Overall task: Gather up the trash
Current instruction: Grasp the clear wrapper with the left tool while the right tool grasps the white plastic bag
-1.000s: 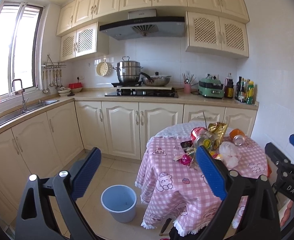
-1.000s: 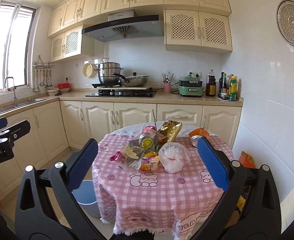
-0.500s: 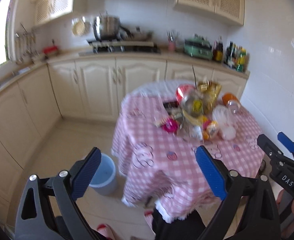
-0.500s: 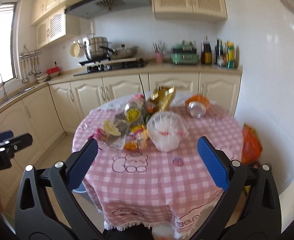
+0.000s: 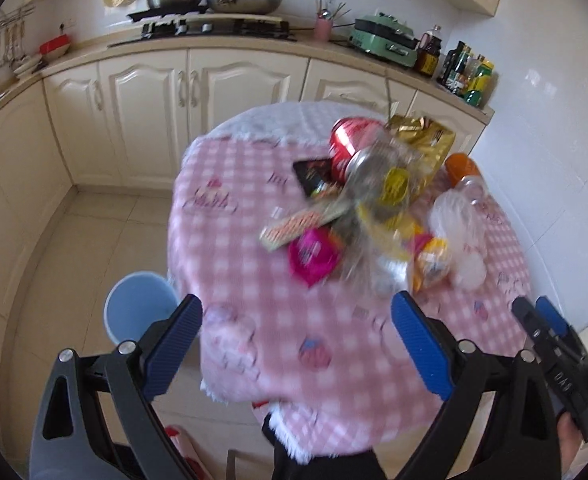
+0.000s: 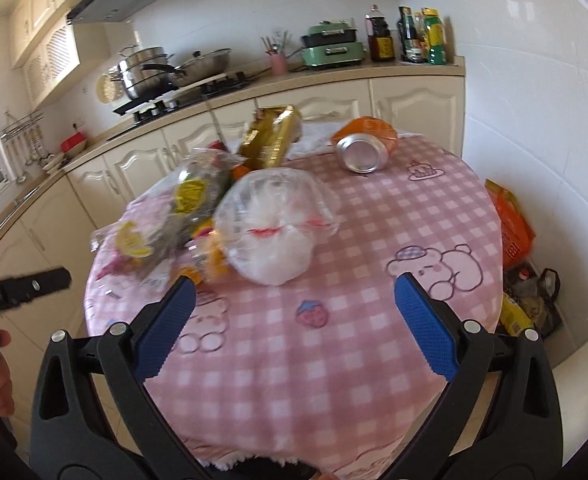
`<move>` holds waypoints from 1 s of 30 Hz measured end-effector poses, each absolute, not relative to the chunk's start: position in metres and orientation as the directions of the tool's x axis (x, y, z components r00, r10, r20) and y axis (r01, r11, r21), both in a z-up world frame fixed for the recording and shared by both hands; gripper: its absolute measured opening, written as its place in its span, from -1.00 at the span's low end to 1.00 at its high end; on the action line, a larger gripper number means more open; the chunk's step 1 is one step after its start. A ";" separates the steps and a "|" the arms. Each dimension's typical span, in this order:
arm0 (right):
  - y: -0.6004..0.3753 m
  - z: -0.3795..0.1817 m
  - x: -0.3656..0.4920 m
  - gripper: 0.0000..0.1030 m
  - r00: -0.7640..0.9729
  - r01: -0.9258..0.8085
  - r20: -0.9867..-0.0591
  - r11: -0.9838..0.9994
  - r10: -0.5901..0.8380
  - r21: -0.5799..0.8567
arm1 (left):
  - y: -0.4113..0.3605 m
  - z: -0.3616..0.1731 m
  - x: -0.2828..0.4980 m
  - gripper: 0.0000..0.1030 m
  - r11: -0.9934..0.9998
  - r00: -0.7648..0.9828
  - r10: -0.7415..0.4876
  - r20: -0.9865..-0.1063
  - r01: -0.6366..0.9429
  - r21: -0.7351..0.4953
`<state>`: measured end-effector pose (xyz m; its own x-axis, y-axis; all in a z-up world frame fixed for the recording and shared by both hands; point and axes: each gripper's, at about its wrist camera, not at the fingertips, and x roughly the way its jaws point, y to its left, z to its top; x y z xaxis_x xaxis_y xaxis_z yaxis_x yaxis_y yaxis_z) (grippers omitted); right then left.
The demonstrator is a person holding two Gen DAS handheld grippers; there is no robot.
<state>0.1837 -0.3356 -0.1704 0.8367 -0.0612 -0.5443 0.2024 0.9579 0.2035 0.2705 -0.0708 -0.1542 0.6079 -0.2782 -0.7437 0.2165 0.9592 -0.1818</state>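
A heap of trash lies on the round table with a pink checked cloth (image 5: 277,344) (image 6: 374,320). In it are a knotted clear plastic bag (image 6: 271,224) (image 5: 460,236), a gold foil bag (image 6: 271,140) (image 5: 422,140), an orange can on its side (image 6: 364,146), a red can (image 5: 348,138), a pink wrapper (image 5: 314,258) and yellow-labelled clear wrappers (image 6: 189,196). My left gripper (image 5: 296,342) hovers open over the table's near edge, short of the heap. My right gripper (image 6: 291,320) is open just in front of the clear bag. Neither holds anything.
A light blue bucket (image 5: 139,316) stands on the tiled floor left of the table. Orange and yellow bags (image 6: 512,228) sit on the floor by the right wall. Cream cabinets and a counter with pots and bottles run behind the table.
Both grippers have moved forward and tilted down toward the table, so the trash heap looks closer and larger. Both stay open and empty.
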 end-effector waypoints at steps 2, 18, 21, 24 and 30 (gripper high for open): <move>-0.343 -0.170 0.191 0.89 0.838 0.215 -0.541 0.955 -0.075 0.202 | -0.080 -0.145 0.283 0.81 0.955 0.619 -0.291 -0.729 0.238 -0.179; -0.362 -0.181 0.245 0.89 0.827 0.222 -0.560 0.945 -0.051 0.242 | -0.156 -0.168 0.392 -0.22 0.922 0.442 -0.297 -0.846 0.363 -0.134; -0.362 -0.184 0.253 0.89 0.824 0.220 -0.565 0.943 -0.042 0.250 | -0.159 -0.166 0.386 -0.69 0.921 0.477 -0.293 -0.829 0.373 -0.111; -0.362 -0.185 0.262 0.89 0.824 0.216 -0.566 0.938 -0.026 0.271 | -0.155 -0.157 0.377 -0.93 0.915 0.508 -0.337 -0.793 0.375 -0.149; -0.366 -0.193 0.282 0.89 0.797 0.223 -0.603 0.915 0.028 0.337 | -0.148 -0.138 0.353 -0.96 0.905 0.562 -0.386 -0.731 0.384 -0.183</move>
